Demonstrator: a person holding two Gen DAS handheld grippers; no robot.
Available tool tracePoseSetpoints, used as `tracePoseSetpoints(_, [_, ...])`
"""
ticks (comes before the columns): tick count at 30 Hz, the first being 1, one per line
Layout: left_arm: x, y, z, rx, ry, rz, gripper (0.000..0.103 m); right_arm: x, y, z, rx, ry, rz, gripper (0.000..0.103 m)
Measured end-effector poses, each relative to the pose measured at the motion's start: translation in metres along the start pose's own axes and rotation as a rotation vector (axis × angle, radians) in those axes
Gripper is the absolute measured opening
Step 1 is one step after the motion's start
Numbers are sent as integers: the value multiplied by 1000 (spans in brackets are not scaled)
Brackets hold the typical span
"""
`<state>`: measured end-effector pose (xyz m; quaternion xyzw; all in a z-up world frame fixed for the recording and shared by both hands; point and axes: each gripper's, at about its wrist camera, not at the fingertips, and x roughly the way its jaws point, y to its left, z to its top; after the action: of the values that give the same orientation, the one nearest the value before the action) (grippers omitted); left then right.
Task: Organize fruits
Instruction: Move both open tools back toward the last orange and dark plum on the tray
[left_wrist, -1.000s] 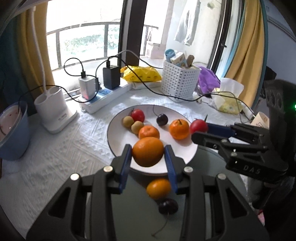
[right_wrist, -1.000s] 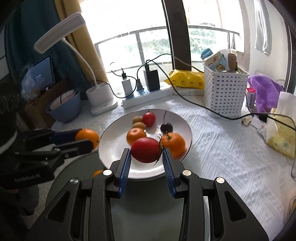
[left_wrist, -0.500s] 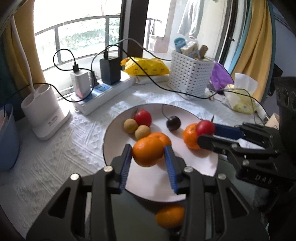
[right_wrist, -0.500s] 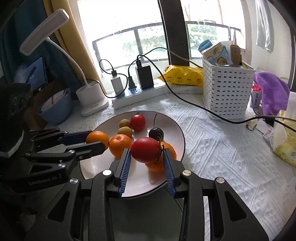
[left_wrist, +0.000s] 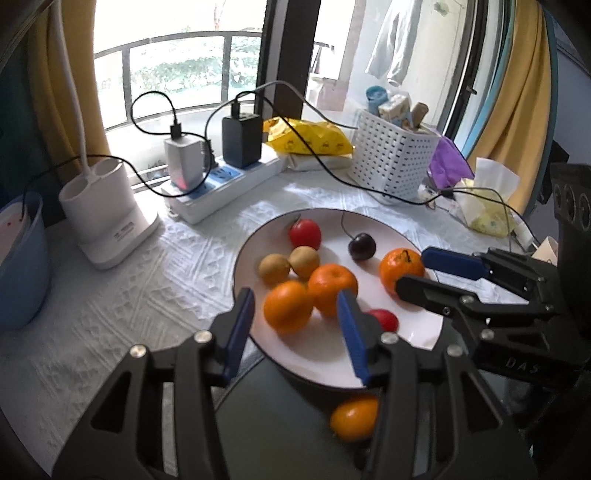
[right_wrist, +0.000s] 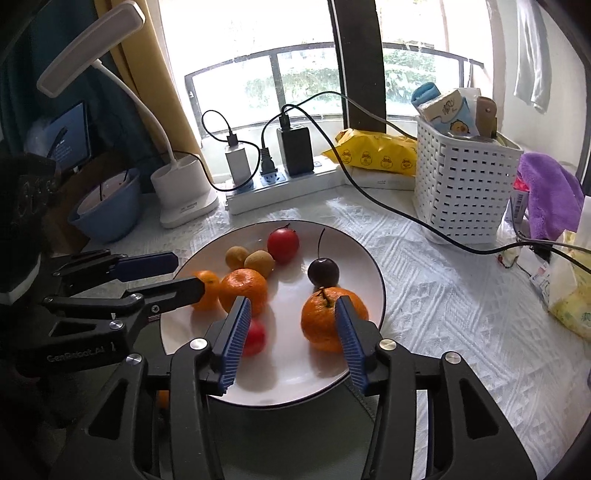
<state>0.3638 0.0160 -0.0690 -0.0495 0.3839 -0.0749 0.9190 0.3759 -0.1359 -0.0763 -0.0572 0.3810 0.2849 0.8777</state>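
In the left wrist view, the left tool (left_wrist: 295, 325) has its 2 blue pads spread wide, and an orange (left_wrist: 288, 306) sits between them on the plate (left_wrist: 317, 365), not squeezed. It looks like the step in hand is letting fruit go onto the plate. The right tool (left_wrist: 424, 271) reaches in from the side with its pads apart too, and a second orange (left_wrist: 400, 269) lies at their tips. The plate also has a third orange (left_wrist: 332, 282), 2 small brown fruits (left_wrist: 288, 264), a red fruit (left_wrist: 304, 233) at the far side, a dark cherry (left_wrist: 362, 246) and a small red tomato (left_wrist: 386, 319) near the front. 1 more orange (left_wrist: 354, 417) lies off the plate on the dark round top below the left tool, so the next move likely calls for pulling back, going down to it and closing on it gently. A white basket (left_wrist: 388, 162) on the bench (left_wrist: 110, 295) holds packs of tissues and a brown thing I cannot name. A blue bowl (left_wrist: 18, 258) sits at the left edge. In the right wrist view, the right tool (right_wrist: 291, 334) is spread wide and holds nothing. The orange with a stem (right_wrist: 328, 317) sits by its right pad and the tomato (right_wrist: 255, 336) by its left pad. The left tool (right_wrist: 184, 275) is spread too, with an orange (right_wrist: 207, 290) at its tip. The plate (right_wrist: 295, 387) rests on the bench (right_wrist: 443, 314), with the white basket (right_wrist: 461, 192) behind it.
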Motion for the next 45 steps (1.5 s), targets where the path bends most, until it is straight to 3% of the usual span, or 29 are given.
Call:
tracePoseSetpoints(21, [-74,15,-38,-39,-69,29,48,-41,48,-18,-37,-24,2,50])
tracePoseSetpoints(45, [-121,41,-98,-96,-77,40,48,-45,92,-67,-29,84,6,50])
